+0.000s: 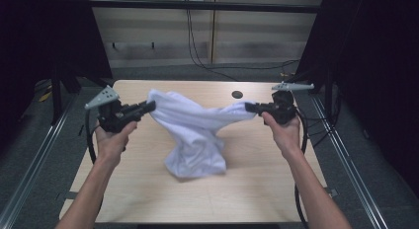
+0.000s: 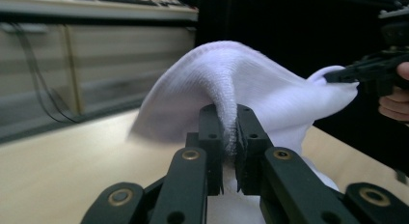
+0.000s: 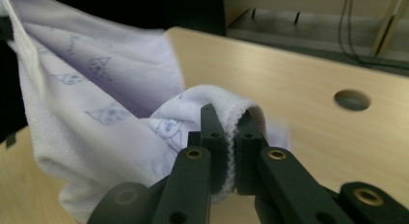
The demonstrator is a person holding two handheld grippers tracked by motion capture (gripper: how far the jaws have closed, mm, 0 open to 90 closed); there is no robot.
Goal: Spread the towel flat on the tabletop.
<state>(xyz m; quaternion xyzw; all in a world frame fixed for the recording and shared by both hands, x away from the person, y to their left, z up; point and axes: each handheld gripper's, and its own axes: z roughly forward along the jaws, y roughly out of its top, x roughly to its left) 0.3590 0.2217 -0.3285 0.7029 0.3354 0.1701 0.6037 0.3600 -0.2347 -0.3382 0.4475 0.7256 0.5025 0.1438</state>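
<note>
**White towel pinched at two corners, partly raised off the table**

Nearest, bottom of the high view: two bare forearms come in from the lower edge, one at lower left, one at lower right, each hand wrapped round a gripper handle

Left gripper (image 1: 148, 106), left of centre frame: jaws clenched on an edge of the white towel (image 1: 195, 133). Its own view confirms it, a fold of hemmed terry squeezed tight between the two black jaws at centre frame, cloth arching up and over them

Right gripper (image 1: 251, 108), right of centre: likewise clamped on the towel, a bunched hem caught between the jaws in its own view. Faint cat-face print visible on the cloth at upper left of that view

Towel: strung between the two grippers across mid-frame, sagging in the middle, with the lower bulk hanging down and crumpled, its bottom folds resting on or just above the wooden table (image 1: 148, 199) at centre. Cannot tell which

Farther off: round cable hole (image 1: 237, 95) in the tabletop near the far edge, right of centre. Beyond it, grey floor, black cables trailing down a pale wall panel at top centre; dark curtains at upper left and upper right

Progress, as judged: both grasps made and the lift begun. Left to do, it seems: clear the cloth off the table, pull it taut and flat, then spread or fold it. Early stage
</note>
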